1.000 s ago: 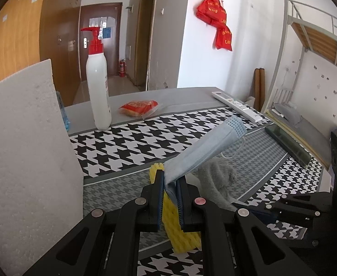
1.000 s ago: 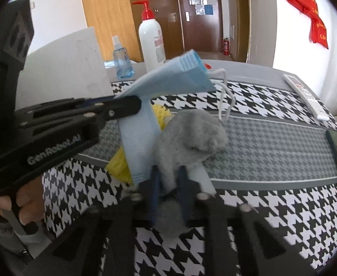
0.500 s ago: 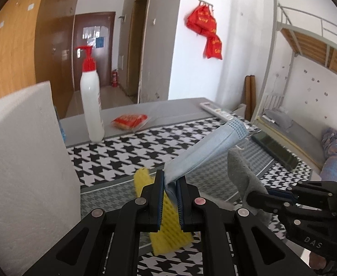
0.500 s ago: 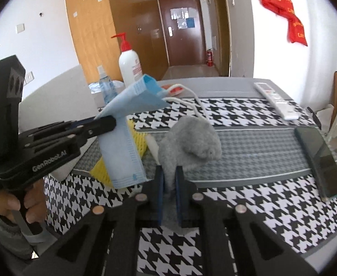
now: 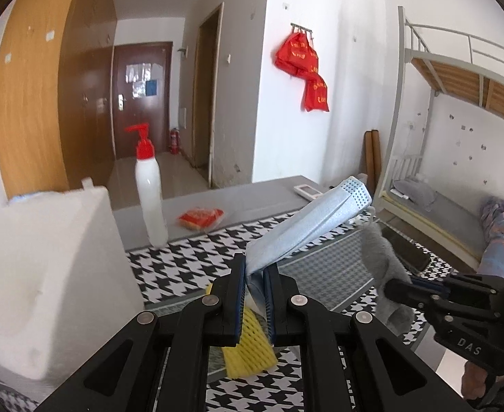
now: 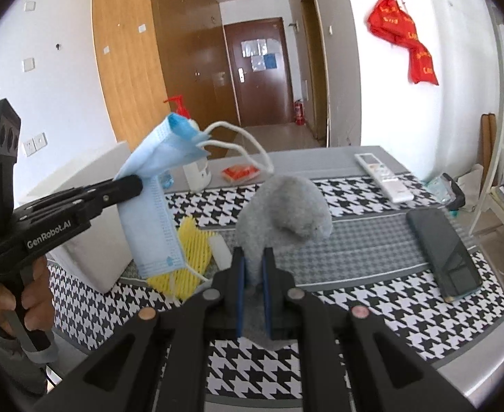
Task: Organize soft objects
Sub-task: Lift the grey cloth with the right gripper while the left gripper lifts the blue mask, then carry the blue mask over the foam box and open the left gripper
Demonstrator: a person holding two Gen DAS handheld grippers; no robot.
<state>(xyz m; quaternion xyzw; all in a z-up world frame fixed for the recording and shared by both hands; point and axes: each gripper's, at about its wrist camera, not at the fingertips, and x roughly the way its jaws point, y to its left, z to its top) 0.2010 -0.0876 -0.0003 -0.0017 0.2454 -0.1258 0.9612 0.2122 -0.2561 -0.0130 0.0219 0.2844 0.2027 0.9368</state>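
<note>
Both soft things are off the surface (image 6: pixel 372 237) and in the air. The left gripper (image 5: pixel 254 295) has its jaws clenched on a folded blue face mask (image 5: pixel 306 230), whose long axis runs from the jaws up toward the upper right of the left wrist frame. In the right wrist view the same mask (image 6: pixel 155 206) hangs over the left gripper (image 6: pixel 128 183) at the left of the frame, with white ear loops trailing right toward the grey fabric. The right gripper (image 6: pixel 252 274) has its jaws clenched on a grey fuzzy cloth (image 6: pixel 282 213), which bulges up and forward from the jaws at frame centre.

What the coming move most likely turns on is the white foam box (image 5: pixel 45 267). It fills the left of the left wrist frame, just beside the mask hand, so the left hand looks nearer to it than the right.

The box's opening and inside cannot be seen from either view. A yellow foam net (image 5: pixel 248 346) lies on the surface beneath the left jaws, partly hidden by them. Whether the grey cloth is a sock, a glove or a rag cannot be told.
</note>
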